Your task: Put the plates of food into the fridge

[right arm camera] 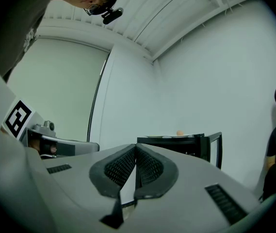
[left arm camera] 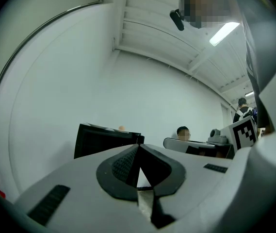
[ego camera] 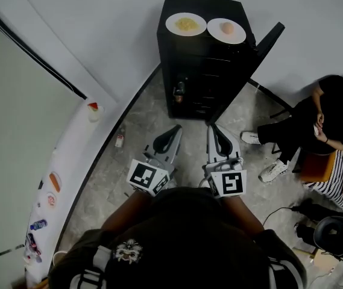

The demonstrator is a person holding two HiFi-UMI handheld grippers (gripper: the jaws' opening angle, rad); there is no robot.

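Grey stone floor, white walls: atop the open black mini fridge point(ego camera: 195, 83) sit a yellow-food plate point(ego camera: 185, 24) and a pinkish-food plate point(ego camera: 226, 31). The left gripper point(ego camera: 175, 129) and right gripper point(ego camera: 214, 128) are closed, empty (well short). The plates are likely stiff, slick and breakable; pinch the rims.

The fridge point(ego camera: 204, 59) is black. One white plate point(ego camera: 171, 24) carries yellow food point(ego camera: 187, 24), and the other white plate point(ego camera: 239, 36) carries a pinkish-orange piece point(ego camera: 226, 27). The left gripper point(ego camera: 175, 129) and right gripper point(ego camera: 213, 128) are pale grey with black, finely dimpled pads point(right arm camera: 121, 166). Their cubes point(ego camera: 149, 177) bear black-and-white square markers. The floor point(ego camera: 129, 161) is mottled grey.
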